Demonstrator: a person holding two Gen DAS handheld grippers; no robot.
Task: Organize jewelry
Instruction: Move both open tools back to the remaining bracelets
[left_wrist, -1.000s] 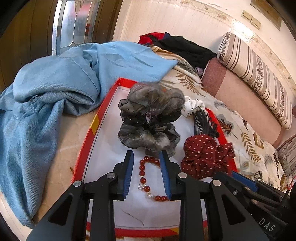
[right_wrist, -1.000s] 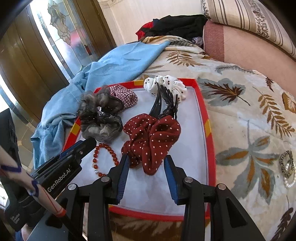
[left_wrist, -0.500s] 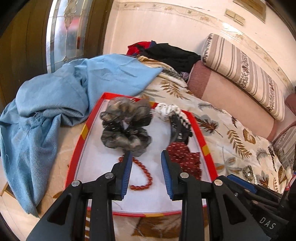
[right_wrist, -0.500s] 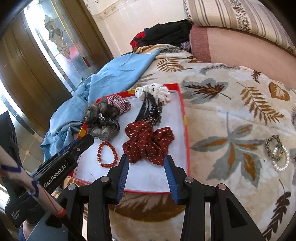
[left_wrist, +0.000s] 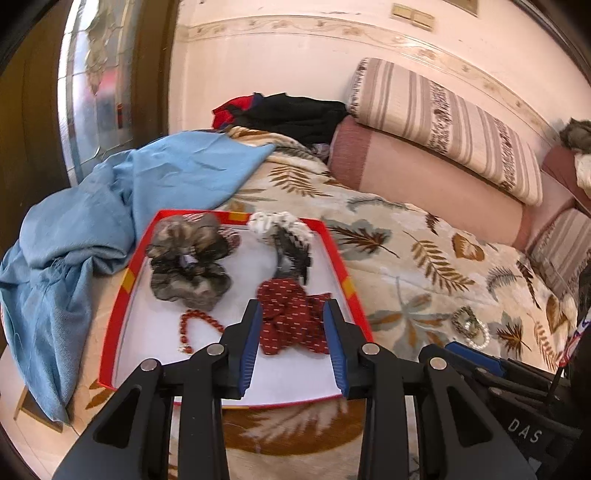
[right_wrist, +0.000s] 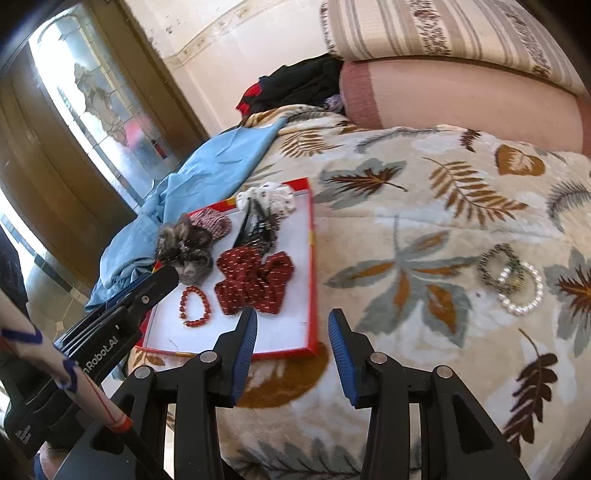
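A red-rimmed white tray (left_wrist: 352, 295) (right_wrist: 313, 258) lies on the leaf-patterned bedspread. In it lie a red bead bracelet (left_wrist: 199, 325) (right_wrist: 195, 306), a dark red dotted scrunchie (left_wrist: 291, 317) (right_wrist: 255, 280), a grey scrunchie (left_wrist: 188, 258) (right_wrist: 184, 247), a black hair claw (left_wrist: 291, 251) (right_wrist: 255, 229) and a white scrunchie (left_wrist: 277, 221) (right_wrist: 266, 194). A pearl bracelet (right_wrist: 522, 291) (left_wrist: 480, 338) and a dark beaded bracelet (right_wrist: 496, 264) (left_wrist: 463, 317) lie on the bedspread right of the tray. My left gripper (left_wrist: 293, 343) is open and empty above the tray's front. My right gripper (right_wrist: 291, 350) is open and empty above the tray's front right corner.
A blue cloth (left_wrist: 110, 206) (right_wrist: 207, 177) lies bunched left of the tray. Pink and striped bolsters (left_wrist: 424, 173) (right_wrist: 461, 92) line the wall behind. Dark clothes (left_wrist: 291, 114) lie at the back. The bed edge runs just in front of the tray.
Both grippers have pulled back and up from the tray, still open. The right view has swung right, bringing the two bracelets on the bedspread further into view.
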